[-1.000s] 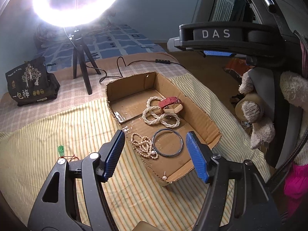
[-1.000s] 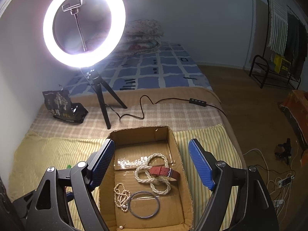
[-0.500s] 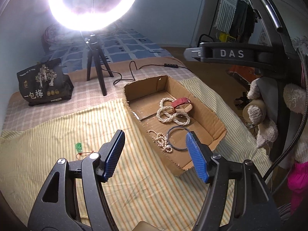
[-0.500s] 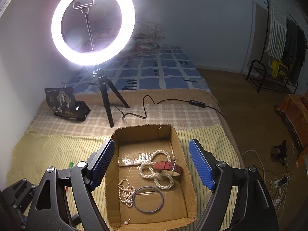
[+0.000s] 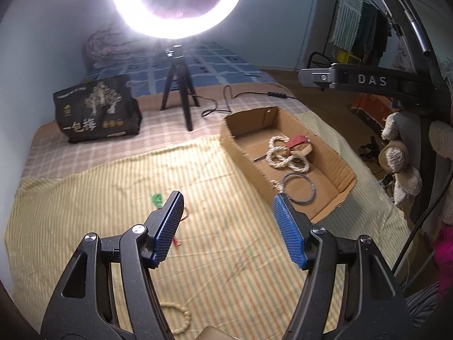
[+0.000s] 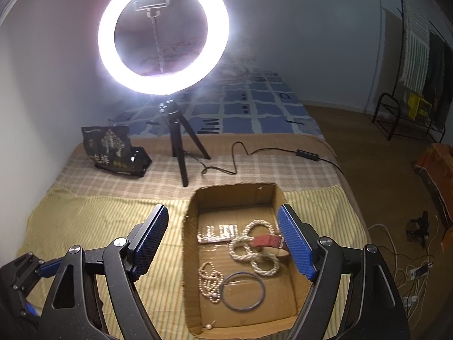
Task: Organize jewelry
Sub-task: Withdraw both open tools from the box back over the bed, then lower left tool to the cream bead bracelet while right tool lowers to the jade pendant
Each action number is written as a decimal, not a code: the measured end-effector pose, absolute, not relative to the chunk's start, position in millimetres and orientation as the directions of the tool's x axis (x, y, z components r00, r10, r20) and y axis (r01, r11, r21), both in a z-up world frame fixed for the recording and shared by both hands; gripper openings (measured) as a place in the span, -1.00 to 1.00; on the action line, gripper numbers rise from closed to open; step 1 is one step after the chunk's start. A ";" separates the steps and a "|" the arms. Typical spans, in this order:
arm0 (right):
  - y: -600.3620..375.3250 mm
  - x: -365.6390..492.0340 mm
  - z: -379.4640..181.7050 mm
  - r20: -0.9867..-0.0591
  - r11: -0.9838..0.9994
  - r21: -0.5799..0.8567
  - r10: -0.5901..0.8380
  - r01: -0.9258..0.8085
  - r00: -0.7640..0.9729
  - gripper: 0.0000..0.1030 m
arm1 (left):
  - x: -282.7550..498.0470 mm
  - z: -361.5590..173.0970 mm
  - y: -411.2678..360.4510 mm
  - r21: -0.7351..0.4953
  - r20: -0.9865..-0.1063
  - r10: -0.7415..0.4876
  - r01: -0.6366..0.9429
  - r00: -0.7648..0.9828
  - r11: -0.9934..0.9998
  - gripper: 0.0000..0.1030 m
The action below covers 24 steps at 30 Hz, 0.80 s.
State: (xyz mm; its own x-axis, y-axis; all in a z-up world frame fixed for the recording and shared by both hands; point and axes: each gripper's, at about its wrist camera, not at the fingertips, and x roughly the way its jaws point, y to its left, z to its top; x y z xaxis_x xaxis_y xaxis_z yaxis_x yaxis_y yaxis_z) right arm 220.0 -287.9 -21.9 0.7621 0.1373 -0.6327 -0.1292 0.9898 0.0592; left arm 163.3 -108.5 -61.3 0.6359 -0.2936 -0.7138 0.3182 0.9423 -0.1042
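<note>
Tongs, left [image 5: 228, 212] and right [image 6: 223, 238], gape wide holding nothing, left fingertip hiding part of green pendant [image 5: 156, 199], beaded bracelet [image 5: 178, 316] half cut off behind left arm.

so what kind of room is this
Most likely a bedroom: the work happens on a bed with a blue patterned quilt, and a clothes rack stands by the wall. A ring light suggests filming.
</note>
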 end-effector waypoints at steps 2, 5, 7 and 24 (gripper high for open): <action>-278.7 220.2 -22.4 -0.633 0.988 0.050 0.143 -0.144 0.761 0.54 | 162.2 -63.3 -97.4 -0.108 -0.719 -0.286 0.306 0.633 0.946 0.32; -267.6 219.6 -23.8 -0.634 0.985 0.044 0.156 -0.166 0.757 0.54 | 160.4 -65.0 -82.3 -0.114 -0.723 -0.277 0.287 0.633 0.951 0.32; -261.3 218.9 -24.6 -0.633 0.982 0.043 0.167 -0.182 0.756 0.54 | 159.6 -65.9 -69.4 -0.128 -0.726 -0.275 0.268 0.630 0.955 0.32; -187.8 223.5 -67.8 -0.709 0.927 0.139 0.339 -0.349 0.618 0.54 | 133.6 -99.6 11.4 -0.210 -0.783 -0.256 0.147 0.567 0.967 0.31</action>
State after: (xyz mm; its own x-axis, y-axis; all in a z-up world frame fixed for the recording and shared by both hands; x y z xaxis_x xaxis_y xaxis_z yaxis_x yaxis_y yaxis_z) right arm 223.5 -187.8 -67.8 0.6183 0.3394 -0.7089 -0.3488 0.9268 0.1395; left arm 133.6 11.4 -99.6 0.5671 -0.2560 -0.7829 0.1470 0.9667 -0.2096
